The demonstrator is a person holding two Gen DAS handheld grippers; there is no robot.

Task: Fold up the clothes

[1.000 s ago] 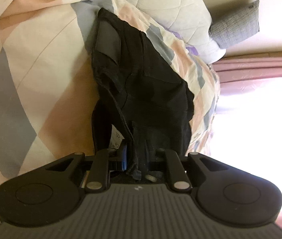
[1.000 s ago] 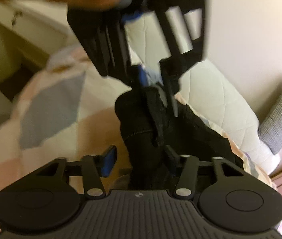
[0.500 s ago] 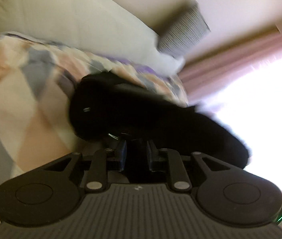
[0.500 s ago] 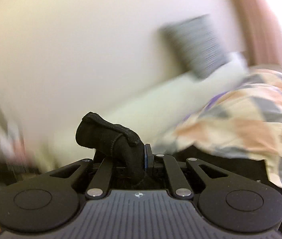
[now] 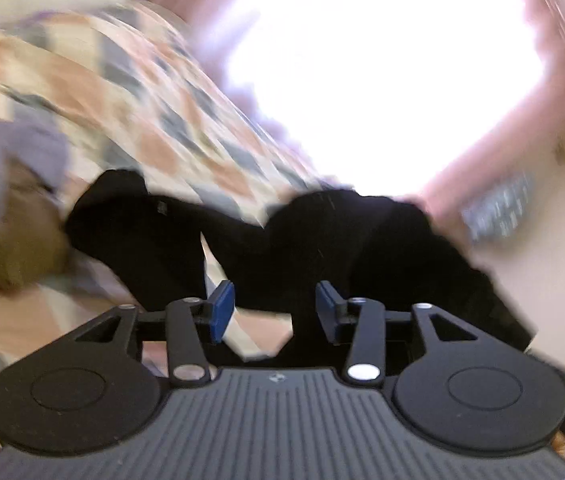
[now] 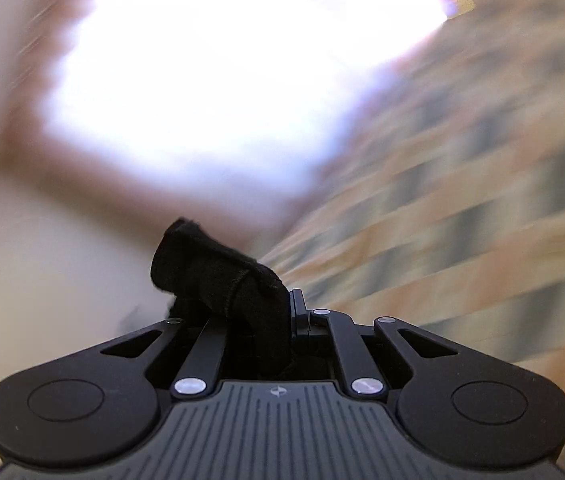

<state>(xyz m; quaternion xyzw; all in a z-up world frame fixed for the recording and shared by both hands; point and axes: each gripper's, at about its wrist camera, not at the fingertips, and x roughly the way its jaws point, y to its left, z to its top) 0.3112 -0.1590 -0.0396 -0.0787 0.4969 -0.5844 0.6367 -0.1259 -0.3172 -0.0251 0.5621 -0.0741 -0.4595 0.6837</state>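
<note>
Black garment stretched over the patterned bedspread

Black garment [image 5: 342, 240] fabric is seen in both wrist views, and it reads as a dark, matte, soft cloth with almost no visible detail apart from a faint seam line. In the left wrist view it is spread in a long, uneven band across the patterned bedspread [image 5: 154, 120], with one rounded lobe toward the bedspread's near left part and a larger humped mass toward the side nearer the bright window [image 5: 382, 68]. A small pale patch, possibly a label, is glimpsed under the cloth just beyond the left blue pad, though it is too blurred to be identified.

The left gripper [image 5: 275, 310] is held just in front of the garment with its blue-padded fingers [image 5: 221, 310] spread apart; nothing is clasped between them, and bedspread is seen through the gap. Whether the right-hand pad touches the cloth behind it cannot be told.

In the right wrist view, the right gripper [image 6: 278, 312] is clenched on a bunched fold of the black garment [image 6: 218, 276]. The fold is rolled into a thick tube that rises up and away from the fingers, with a stitched hem line running along it. This end of the garment is lifted clear of the bedspread [image 6: 462, 200], which is seen heavily blurred beyond it to one side, with the window [image 6: 202, 80] above.

A brownish cloth [image 5: 10, 240] and a greyish one [image 5: 10, 160] are lying on the bedspread beside the garment's rounded lobe.
</note>
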